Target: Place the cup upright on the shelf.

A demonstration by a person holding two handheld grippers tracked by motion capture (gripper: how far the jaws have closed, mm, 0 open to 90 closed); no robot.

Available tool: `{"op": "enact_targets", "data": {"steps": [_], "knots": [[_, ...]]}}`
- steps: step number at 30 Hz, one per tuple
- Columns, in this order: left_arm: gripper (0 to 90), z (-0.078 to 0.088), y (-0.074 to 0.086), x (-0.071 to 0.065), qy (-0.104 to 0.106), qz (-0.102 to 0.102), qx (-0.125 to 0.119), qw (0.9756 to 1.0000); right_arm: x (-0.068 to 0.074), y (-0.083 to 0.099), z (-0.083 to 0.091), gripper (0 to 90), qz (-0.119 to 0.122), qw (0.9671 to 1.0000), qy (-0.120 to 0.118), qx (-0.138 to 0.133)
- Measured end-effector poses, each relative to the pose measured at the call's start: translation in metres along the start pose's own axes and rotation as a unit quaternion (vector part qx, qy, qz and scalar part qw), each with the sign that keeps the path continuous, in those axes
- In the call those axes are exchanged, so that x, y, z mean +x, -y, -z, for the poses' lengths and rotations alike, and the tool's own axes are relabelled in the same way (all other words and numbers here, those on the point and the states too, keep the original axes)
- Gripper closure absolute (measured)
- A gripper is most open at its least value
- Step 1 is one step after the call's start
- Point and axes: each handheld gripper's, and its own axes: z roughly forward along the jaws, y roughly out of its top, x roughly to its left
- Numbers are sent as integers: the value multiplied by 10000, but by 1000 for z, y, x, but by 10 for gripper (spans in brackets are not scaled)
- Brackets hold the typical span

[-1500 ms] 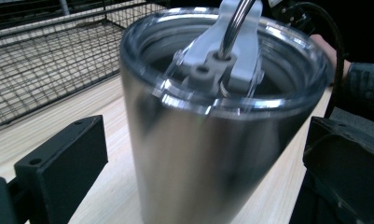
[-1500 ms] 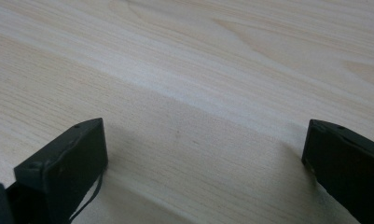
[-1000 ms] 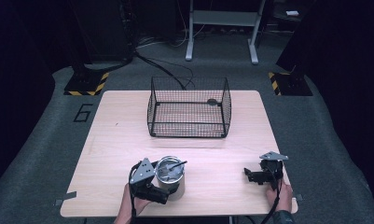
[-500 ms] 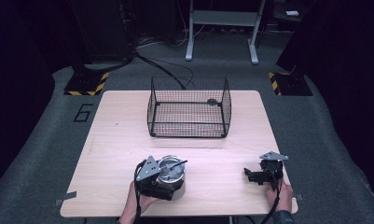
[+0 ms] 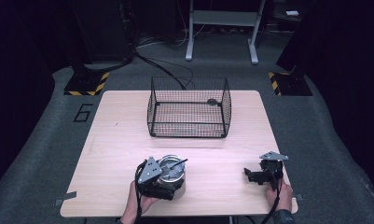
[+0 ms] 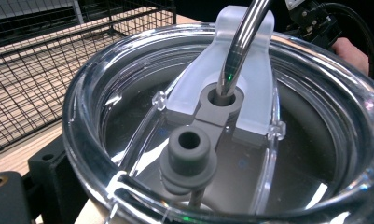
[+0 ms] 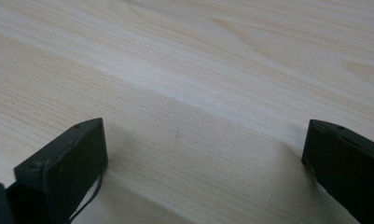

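Observation:
A steel tumbler (image 5: pixel 171 173) with a clear lid (image 6: pixel 128 84) and a metal straw (image 6: pixel 243 32) stands near the table's front edge, left of centre. My left gripper (image 5: pixel 168 185) reaches around the tumbler from the left, and its jaws press against the cup's sides. One black jaw shows at the lower left of the left gripper view, tight against the cup wall; the other is hidden behind the lid. Far to the right, my right gripper (image 5: pixel 250 176) rests low on the wood. In the right gripper view, my right gripper (image 7: pixel 203 154) is wide open with bare tabletop between its fingers.
A black wire basket (image 5: pixel 189 109) stands at the back middle of the wooden table (image 5: pixel 119 140), with nothing visible in it. The basket (image 6: pixel 35 70) also lies just behind the tumbler in the left gripper view. Dark floor surrounds the table.
My left gripper has shifted slightly to the right and closer around the tumbler. The right gripper has stayed where it was.

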Motion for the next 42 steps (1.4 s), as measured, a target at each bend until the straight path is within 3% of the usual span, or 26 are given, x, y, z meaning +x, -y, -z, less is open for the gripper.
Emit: {"op": "enact_targets", "data": {"steps": [19, 27, 42], "knots": [[39, 16, -18, 8, -18, -78, -148, 9999, 0, 0, 0, 0, 6, 10000, -3, -2], [39, 21, -30, 18, -69, -44, -203, 9998, 0, 0, 0, 0, 8, 10000, -4, 1], [39, 21, -43, 42, -348, 89, -183, 9992, 0, 0, 0, 0, 6, 10000, -3, -1]]}}
